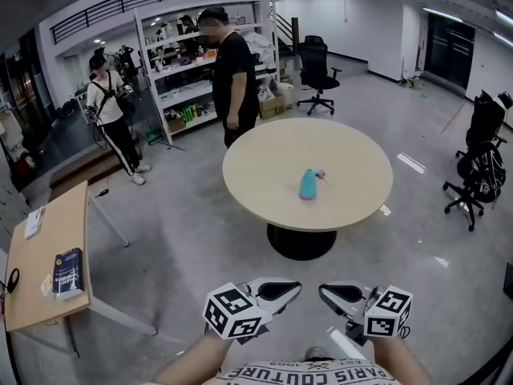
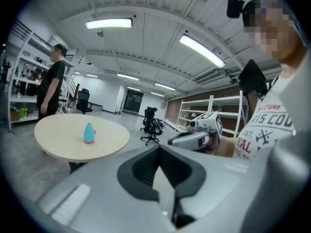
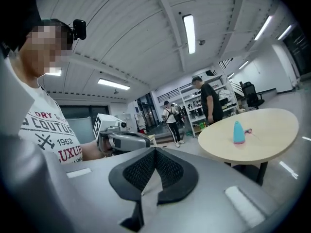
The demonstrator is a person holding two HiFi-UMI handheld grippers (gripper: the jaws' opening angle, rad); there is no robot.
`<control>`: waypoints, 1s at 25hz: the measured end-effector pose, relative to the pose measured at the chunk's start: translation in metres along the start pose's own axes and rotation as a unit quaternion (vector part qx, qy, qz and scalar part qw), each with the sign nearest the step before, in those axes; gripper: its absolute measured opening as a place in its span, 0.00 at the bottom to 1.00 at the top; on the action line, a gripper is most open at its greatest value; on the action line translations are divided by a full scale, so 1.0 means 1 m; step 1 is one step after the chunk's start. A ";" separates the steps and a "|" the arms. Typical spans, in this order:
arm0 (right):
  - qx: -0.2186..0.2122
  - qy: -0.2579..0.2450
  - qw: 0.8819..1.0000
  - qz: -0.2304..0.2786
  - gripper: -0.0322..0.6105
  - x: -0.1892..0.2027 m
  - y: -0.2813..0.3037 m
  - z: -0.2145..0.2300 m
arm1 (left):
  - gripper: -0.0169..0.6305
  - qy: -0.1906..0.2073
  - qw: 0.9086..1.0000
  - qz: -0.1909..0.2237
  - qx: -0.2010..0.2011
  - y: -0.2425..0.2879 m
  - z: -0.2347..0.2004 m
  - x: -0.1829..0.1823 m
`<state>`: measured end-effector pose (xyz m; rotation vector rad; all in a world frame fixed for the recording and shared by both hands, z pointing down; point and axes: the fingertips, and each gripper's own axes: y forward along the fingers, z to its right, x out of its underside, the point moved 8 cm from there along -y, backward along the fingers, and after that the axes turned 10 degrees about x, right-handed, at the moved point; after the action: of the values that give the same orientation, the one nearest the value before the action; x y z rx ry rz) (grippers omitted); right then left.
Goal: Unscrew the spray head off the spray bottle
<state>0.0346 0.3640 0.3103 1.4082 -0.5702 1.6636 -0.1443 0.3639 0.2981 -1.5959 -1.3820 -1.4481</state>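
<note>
The left claw (image 1: 292, 289) and the right claw (image 1: 327, 293) sit lowest in the head view, just above the wearer's shirt (image 1: 321, 373), with their tips turned toward each other. Each claw has its jaws pressed together and nothing between them.

Well ahead, across grey floor (image 1: 200, 239), stands a round counter (image 1: 353, 159). The teal spray bottle (image 1: 309, 184) stands upright near its middle. Just beside the bottle lies a small pink piece (image 1: 321, 175) with a thin line trailing from it. It may be the spray head lying off the bottle, but it is too small to be sure.

Another person (image 1: 232, 79) stands at the counter's far side.

With the claws this far off, the scene fits walking toward the counter or away from it. Either way, it is best to hold both claws tucked in, clear of the counter's rim.
</note>
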 end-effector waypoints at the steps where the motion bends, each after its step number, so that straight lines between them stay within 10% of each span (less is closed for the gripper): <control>1: 0.004 -0.006 1.000 0.004 0.05 -0.002 -0.004 -0.006 | 0.03 0.010 1.000 -0.002 0.002 -0.003 0.007 -0.002; 25: 0.027 -0.021 0.999 0.000 0.05 0.010 -0.029 -0.035 | 0.03 0.032 0.999 -0.017 0.000 -0.008 0.045 0.007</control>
<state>0.0393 0.4100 0.3060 1.4849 -0.5520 1.6643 -0.1365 0.4093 0.2916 -1.5206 -1.3786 -1.5058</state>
